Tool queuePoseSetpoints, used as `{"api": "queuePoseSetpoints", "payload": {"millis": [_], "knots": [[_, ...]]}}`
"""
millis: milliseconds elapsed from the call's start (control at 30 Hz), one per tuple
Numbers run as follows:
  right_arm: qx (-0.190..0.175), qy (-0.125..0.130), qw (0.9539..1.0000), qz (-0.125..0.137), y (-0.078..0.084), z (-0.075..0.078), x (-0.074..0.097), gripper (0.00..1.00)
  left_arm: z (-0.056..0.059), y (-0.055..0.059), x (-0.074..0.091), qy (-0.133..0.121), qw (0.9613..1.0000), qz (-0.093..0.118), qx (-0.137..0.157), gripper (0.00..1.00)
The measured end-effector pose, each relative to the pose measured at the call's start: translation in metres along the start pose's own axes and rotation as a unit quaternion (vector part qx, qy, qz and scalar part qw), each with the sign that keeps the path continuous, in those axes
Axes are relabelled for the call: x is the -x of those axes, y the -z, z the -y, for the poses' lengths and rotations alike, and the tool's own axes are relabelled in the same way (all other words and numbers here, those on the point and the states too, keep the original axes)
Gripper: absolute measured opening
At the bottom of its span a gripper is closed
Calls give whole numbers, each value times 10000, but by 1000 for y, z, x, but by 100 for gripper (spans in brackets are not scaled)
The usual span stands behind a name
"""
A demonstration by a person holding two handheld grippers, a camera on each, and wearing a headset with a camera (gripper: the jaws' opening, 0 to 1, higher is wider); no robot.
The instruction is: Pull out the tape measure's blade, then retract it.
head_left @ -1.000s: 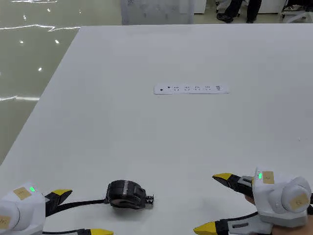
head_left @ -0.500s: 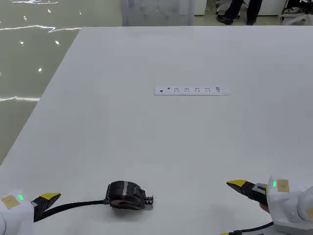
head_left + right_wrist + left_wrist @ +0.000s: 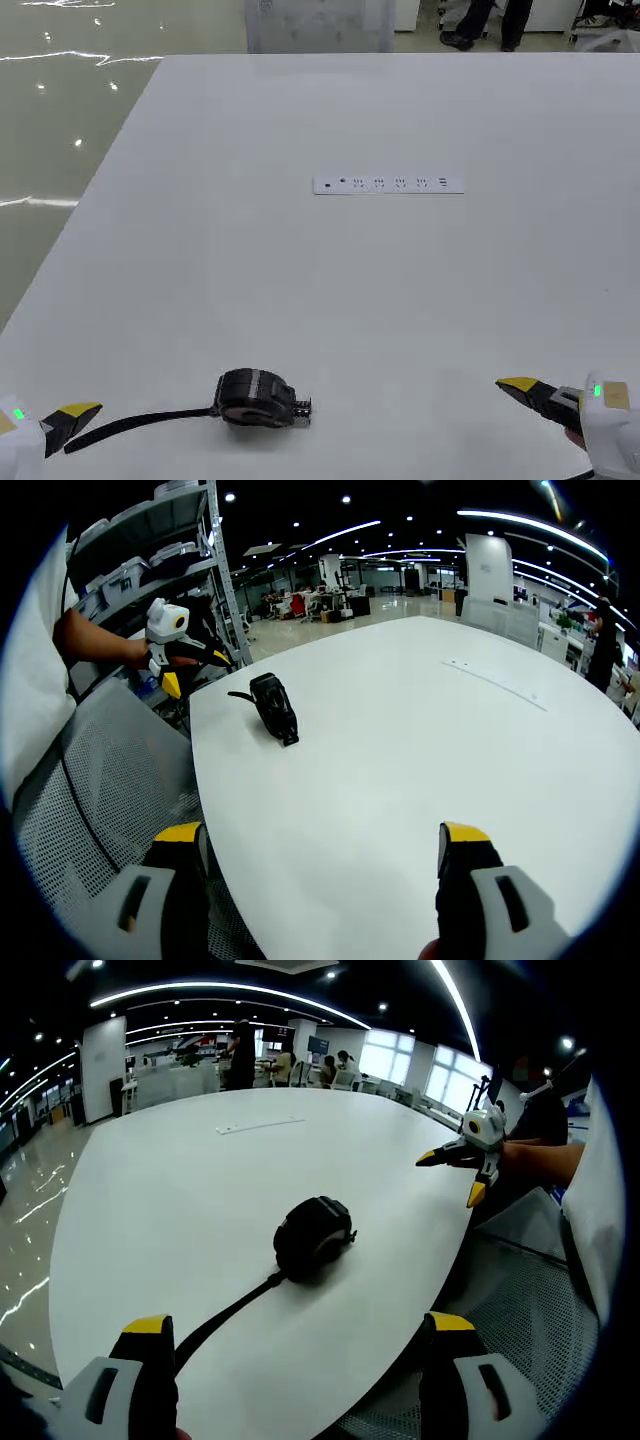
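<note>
My left gripper (image 3: 298,1326), my right gripper (image 3: 325,832): jaws spread, empty, well clear of black round tape measure (image 3: 256,398) on white table (image 3: 380,290), near front edge. Blade housed. Pull-out, retraction: either outstanding or finished; cannot tell.

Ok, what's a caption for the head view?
Tape measure on the white table, left gripper and right gripper open either side.

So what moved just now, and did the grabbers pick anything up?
Both grippers pulled back toward the person. In the head view the left gripper slid toward the lower left corner and the right gripper toward the lower right. Both are open and hold nothing. The tape measure, its black strap and the power strip stayed put.
</note>
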State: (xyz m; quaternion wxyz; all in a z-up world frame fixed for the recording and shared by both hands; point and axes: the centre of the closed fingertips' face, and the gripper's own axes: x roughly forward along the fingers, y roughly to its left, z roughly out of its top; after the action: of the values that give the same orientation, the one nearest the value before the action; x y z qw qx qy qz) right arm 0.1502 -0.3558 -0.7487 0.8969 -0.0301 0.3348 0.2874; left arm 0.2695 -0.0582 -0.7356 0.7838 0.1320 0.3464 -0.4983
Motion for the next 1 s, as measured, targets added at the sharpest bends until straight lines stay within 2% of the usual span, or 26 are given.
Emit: {"api": "queuePoseSetpoints", "payload": {"millis": [433,1000], "knots": [[-90,115,9999,-67,10,2,9,98,-8,5,2,-72,9999,-45,87,100],[-49,249,9996,-84,13,6,16,100,-7,9,0,-50,9999,-100,104,100]]}}
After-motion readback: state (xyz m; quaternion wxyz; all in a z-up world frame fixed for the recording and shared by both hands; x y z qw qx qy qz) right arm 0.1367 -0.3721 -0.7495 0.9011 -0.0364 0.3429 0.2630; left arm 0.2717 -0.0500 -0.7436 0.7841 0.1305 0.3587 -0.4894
